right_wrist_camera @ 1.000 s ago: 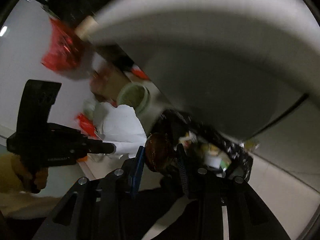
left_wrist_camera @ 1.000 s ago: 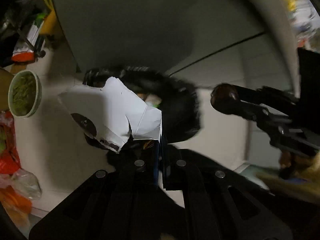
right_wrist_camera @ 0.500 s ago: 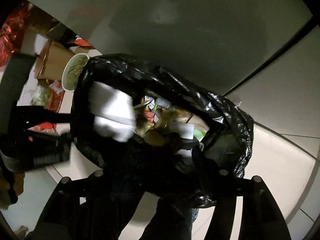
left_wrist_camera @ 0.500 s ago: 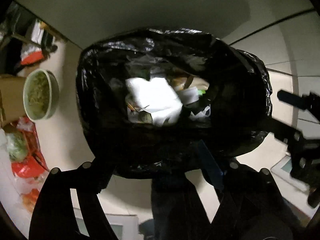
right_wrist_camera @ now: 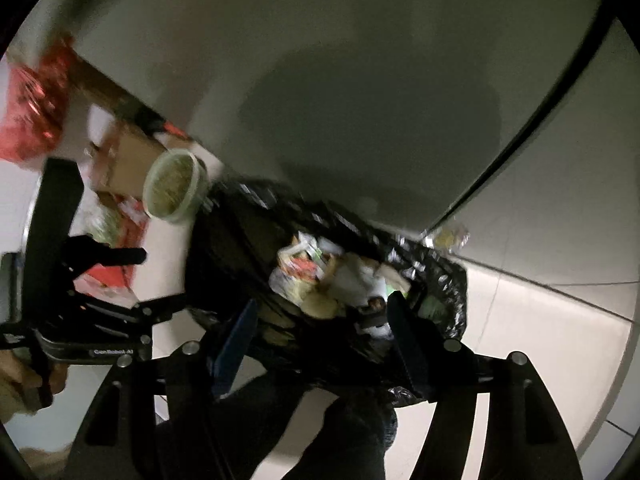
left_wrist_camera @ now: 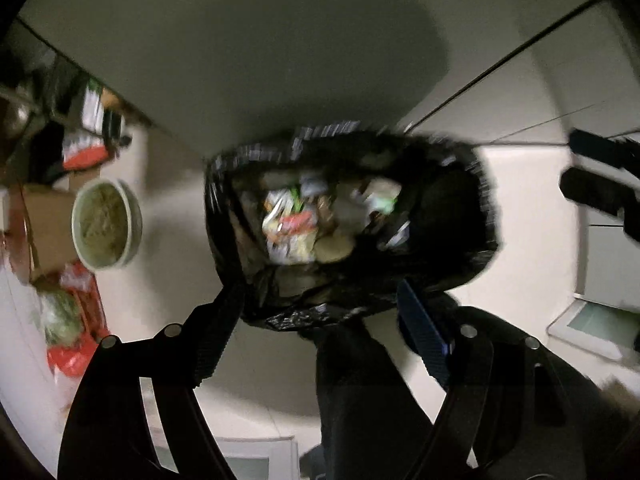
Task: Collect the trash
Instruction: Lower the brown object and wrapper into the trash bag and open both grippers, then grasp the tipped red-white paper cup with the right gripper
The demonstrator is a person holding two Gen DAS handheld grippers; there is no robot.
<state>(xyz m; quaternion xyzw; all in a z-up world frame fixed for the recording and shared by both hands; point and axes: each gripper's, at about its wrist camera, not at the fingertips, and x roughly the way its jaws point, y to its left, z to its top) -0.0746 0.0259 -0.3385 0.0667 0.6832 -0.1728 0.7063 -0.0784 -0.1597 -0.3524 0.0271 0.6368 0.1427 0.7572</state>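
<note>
Both claws stand wide apart and hold nothing. In the left wrist view, the left gripper (left_wrist_camera: pixel 316 312) frames the near edge of the black trash bag (left_wrist_camera: pixel 472 208), its jaws spread to either side of the bag; whether a fingertip brushes the plastic is lost in the blur.

Going left to right through that view: at far left sits a brown cardboard box (left_wrist_camera: pixel 48 228) with red packaging (left_wrist_camera: pixel 76 344) below it. Just right of these is a paper bowl (left_wrist_camera: pixel 107 224) with greenish leftovers, standing on the pale floor (left_wrist_camera: pixel 168 240) near the bag but apart from it. At centre the bag's mouth gapes, showing mixed wrappers and scraps (left_wrist_camera: pixel 308 224) inside. At the right edge the right gripper (left_wrist_camera: pixel 592 176) pokes in, empty.

In the right wrist view the order is alike: red packaging at upper left, the left gripper (right_wrist_camera: pixel 160 280) at left centre with its jaws spread, the bowl (right_wrist_camera: pixel 174 186) just past the bag's upper-left rim, then the bag (right_wrist_camera: pixel 448 292) at centre, with the right gripper (right_wrist_camera: pixel 320 320) open across its near side. A small crumpled scrap (right_wrist_camera: pixel 450 236) lies on the floor just beyond the bag's far rim.

The loose trash is thus outside the bag, chiefly left of it. My judgement is that the next fetch is best aimed at the bowl: approach level, pinch its rim firmly, and keep it upright so the leftovers do not spill before it is over the bag's mouth.
</note>
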